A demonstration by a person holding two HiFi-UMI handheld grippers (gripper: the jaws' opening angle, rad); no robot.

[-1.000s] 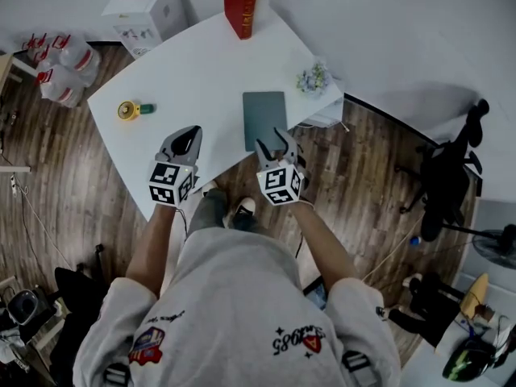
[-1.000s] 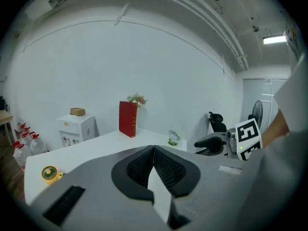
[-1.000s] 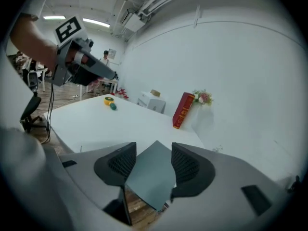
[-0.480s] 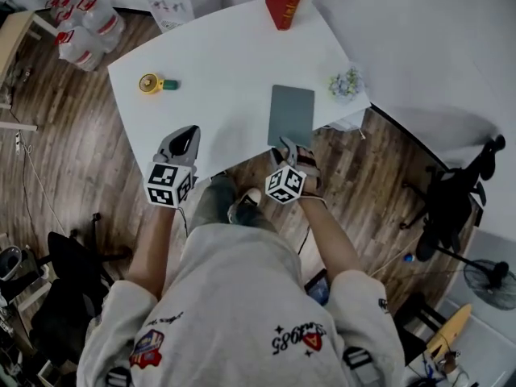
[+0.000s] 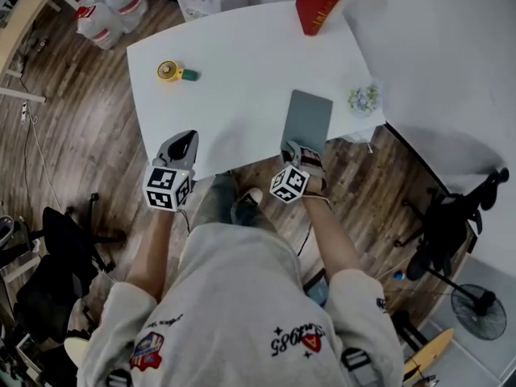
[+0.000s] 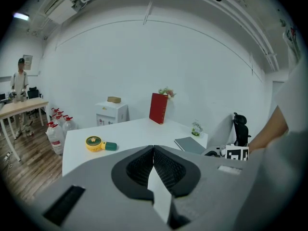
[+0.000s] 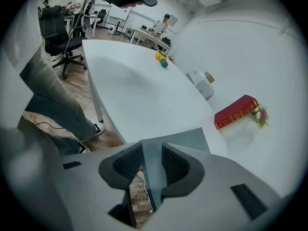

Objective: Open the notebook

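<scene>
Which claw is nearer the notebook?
Right. The right claw, its jaws just closing, has the near edge of the notebook between them; the left claw is shut, apart to its left.

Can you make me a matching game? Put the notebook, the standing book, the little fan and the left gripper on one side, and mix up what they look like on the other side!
Things
1. notebook
2. standing book
3. little fan
4. left gripper

What they look like
A. yellow, with a green handle
B. jaws together, nothing between them
C. grey, lying flat at the near edge of the table
D. red, at the table's far edge

Pairs: 1-C, 2-D, 3-A, 4-B
</scene>
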